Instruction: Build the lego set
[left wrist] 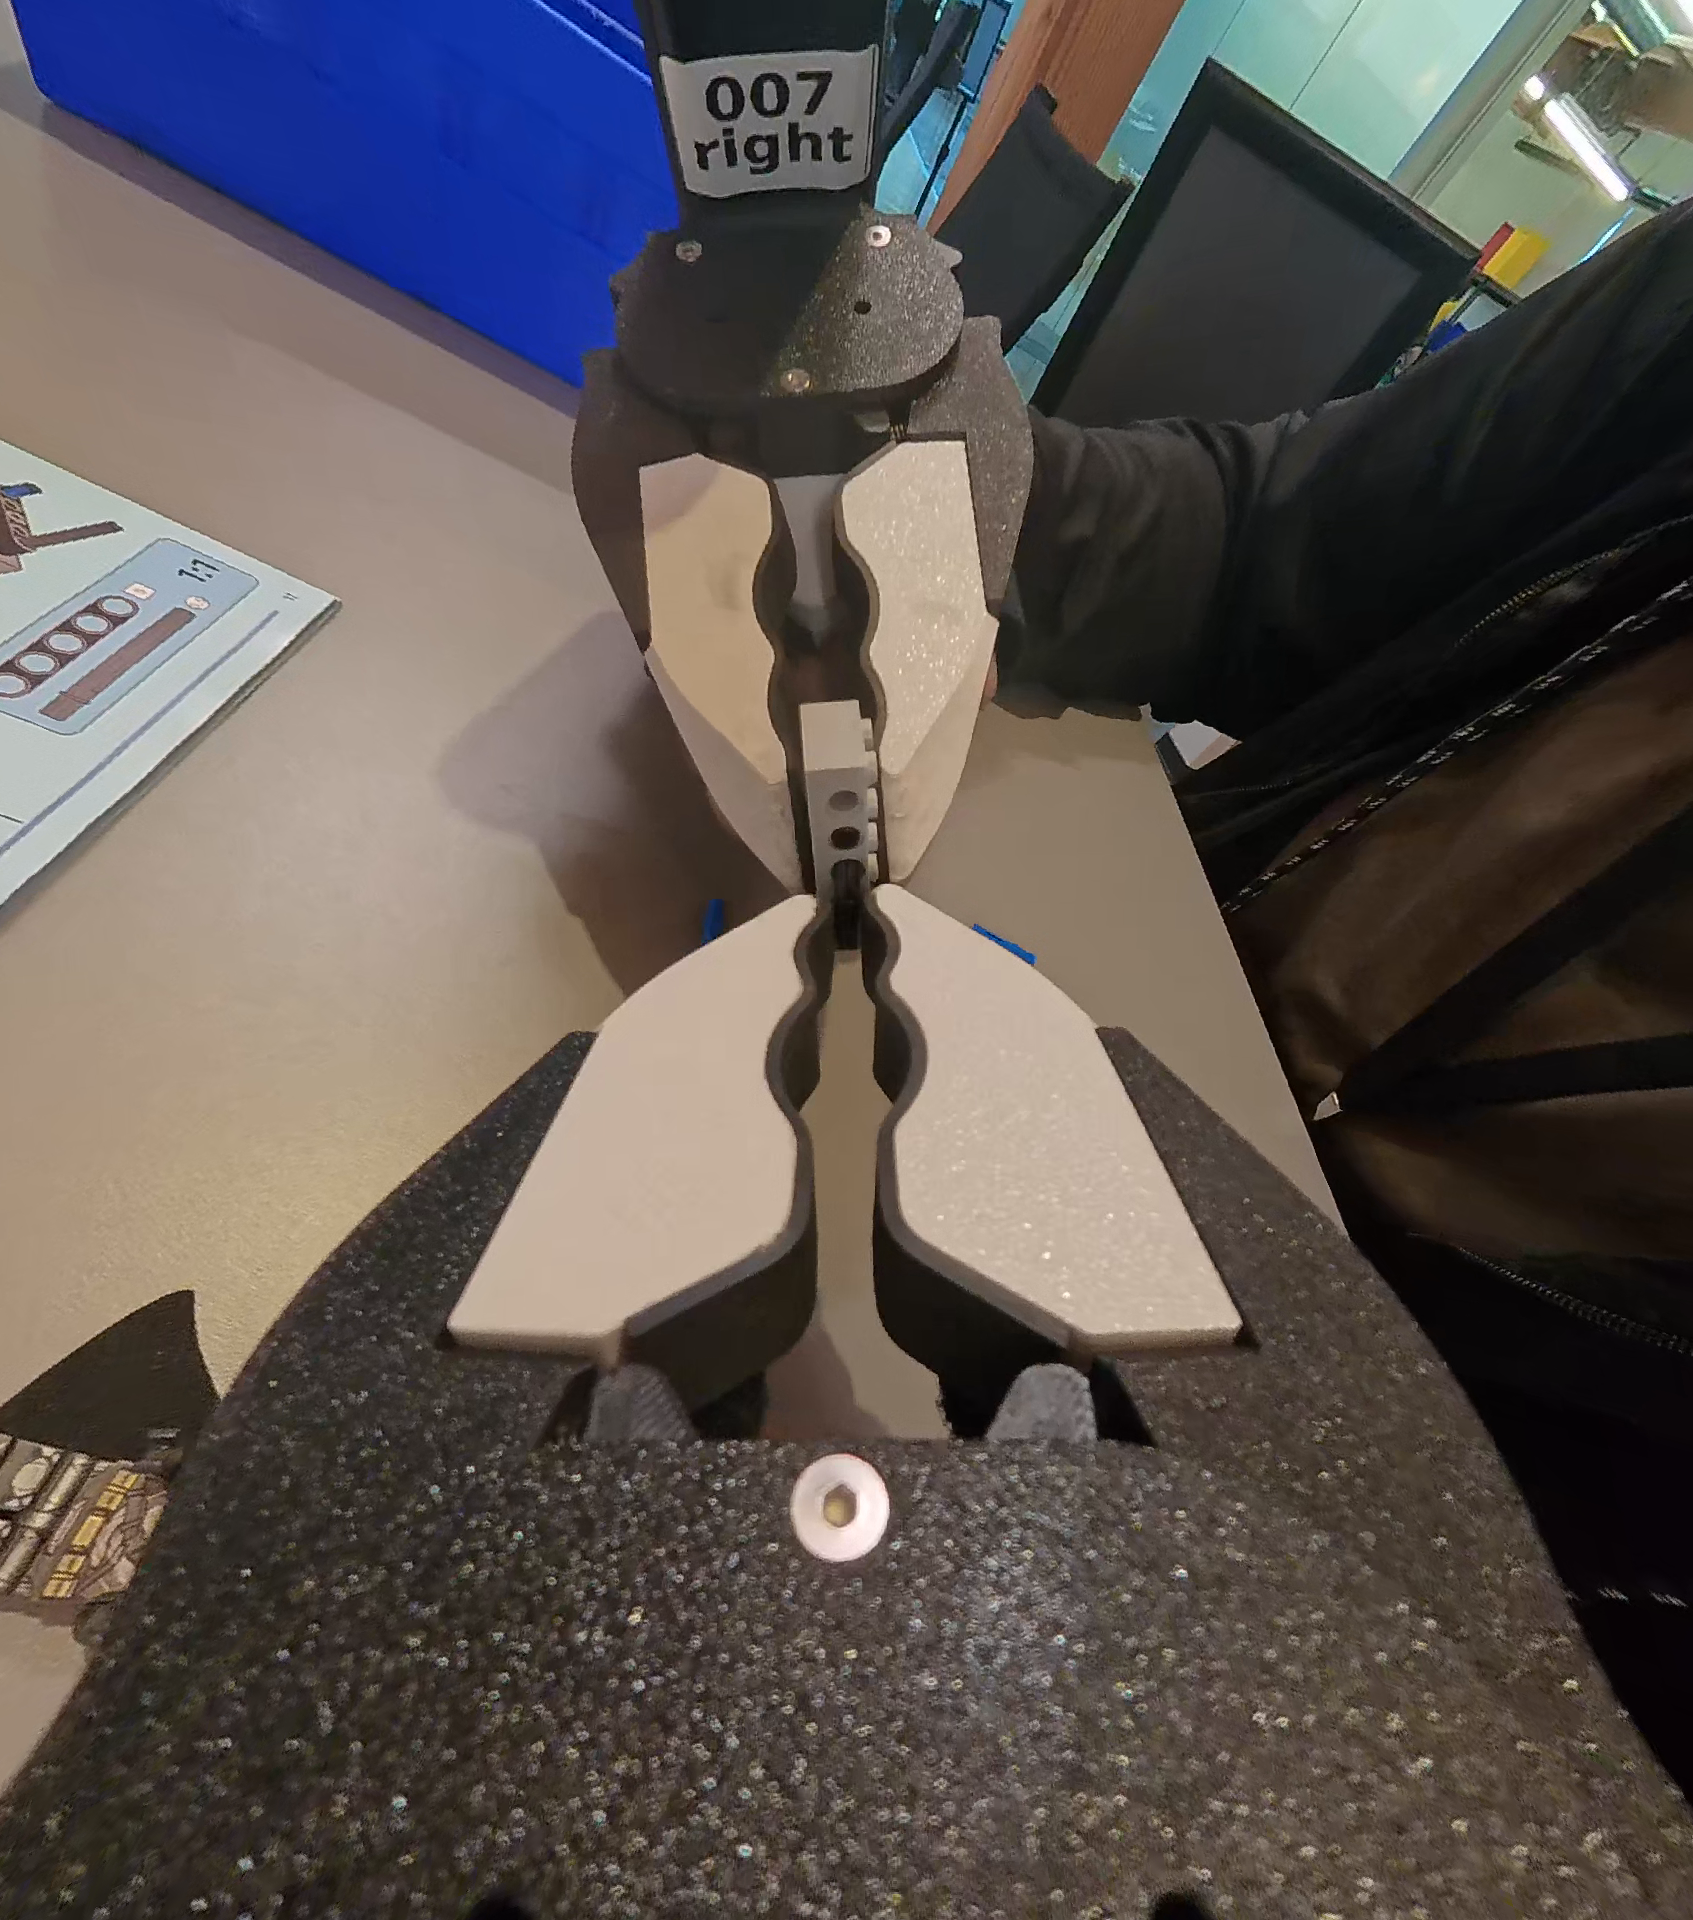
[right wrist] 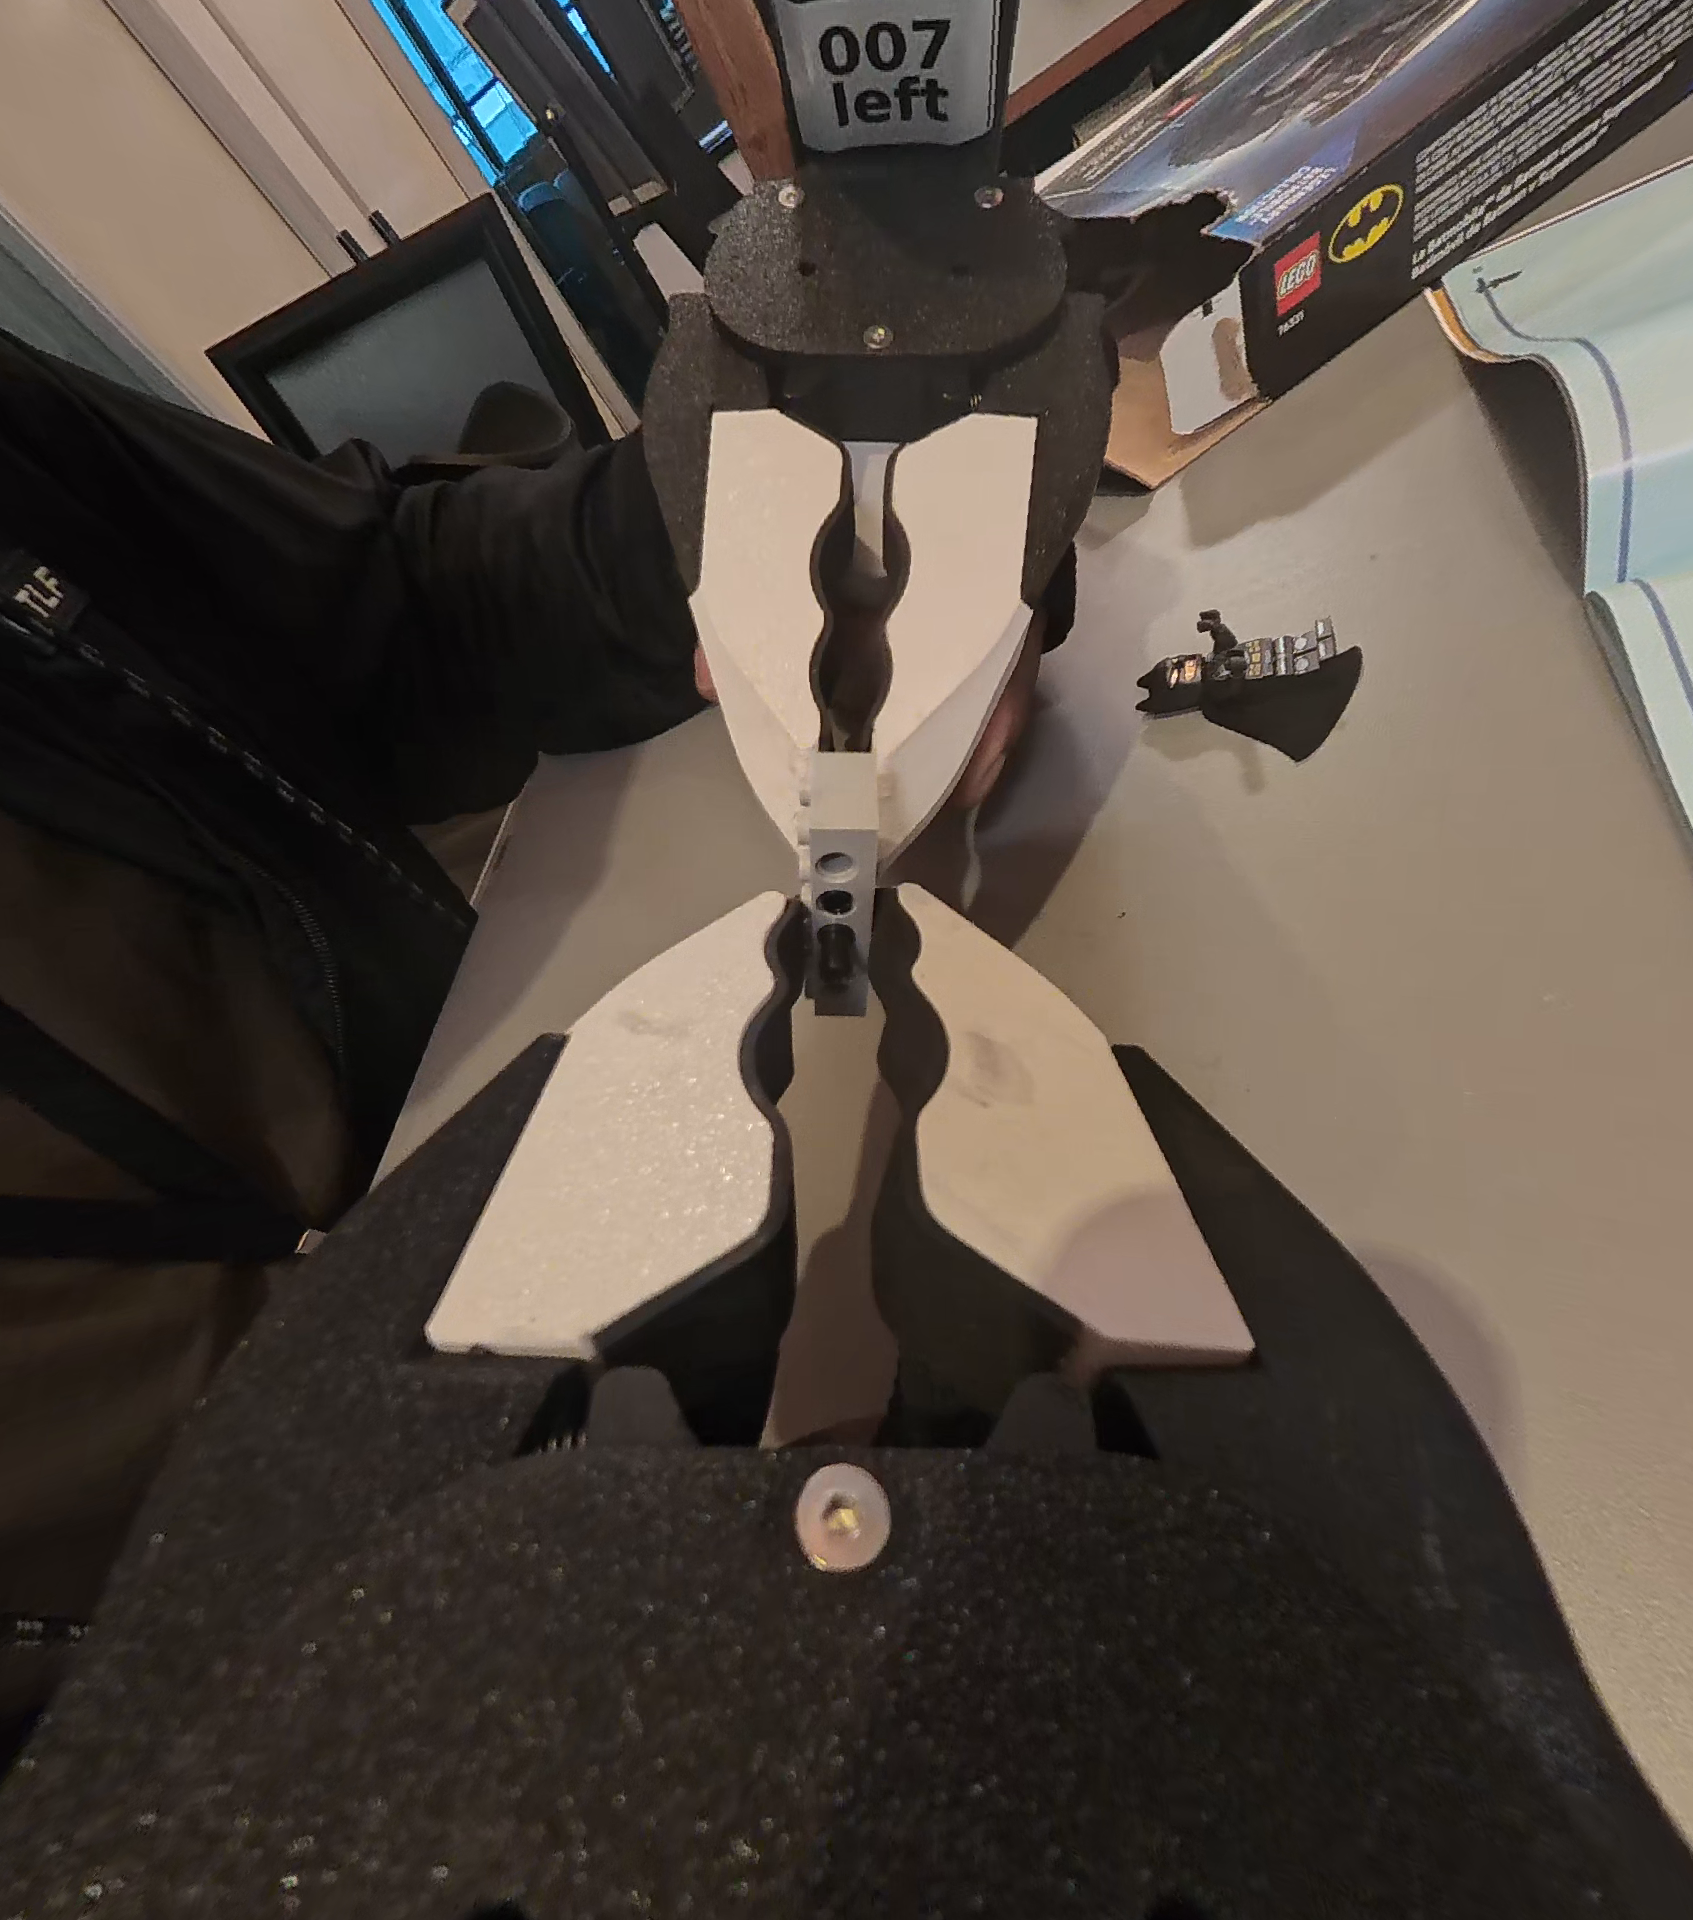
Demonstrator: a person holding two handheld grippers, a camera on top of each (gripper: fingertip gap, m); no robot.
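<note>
Currently both tools meet nose to nose above the counter (left wrist: 198,1039), with a grey holed brick (left wrist: 844,790) between them as the landmark.

Right hand-held gripper (right wrist: 840,940): fingers closed on the flat sides of the grey holed brick, studs against one pad, so the row of holes faces outward and stays accessible. The brick is clear of the counter, held in the air.

Left hand-held gripper (left wrist: 847,914): fingers nearly together, pinching a small black pin (left wrist: 847,899) at the very tips. The pin sits at the brick hole nearest this gripper, pointing into it; the two holes beyond it are empty. The tip grasp leaves most of the pin free on the brick side.

Surroundings, relative to the brick:
- open instruction booklet (left wrist: 42,644) on the counter to the left-view side, with a blue bin (left wrist: 354,125) beyond it;
- a dark caped minifigure (right wrist: 1247,670) lying flat on the counter, well apart;
- a printed cardboard set box (right wrist: 1393,187) farther back;
- small blue parts (left wrist: 1003,940) on the counter just below the fingertips.

A dark sleeve (left wrist: 1185,561) shows behind the far gripper.
</note>
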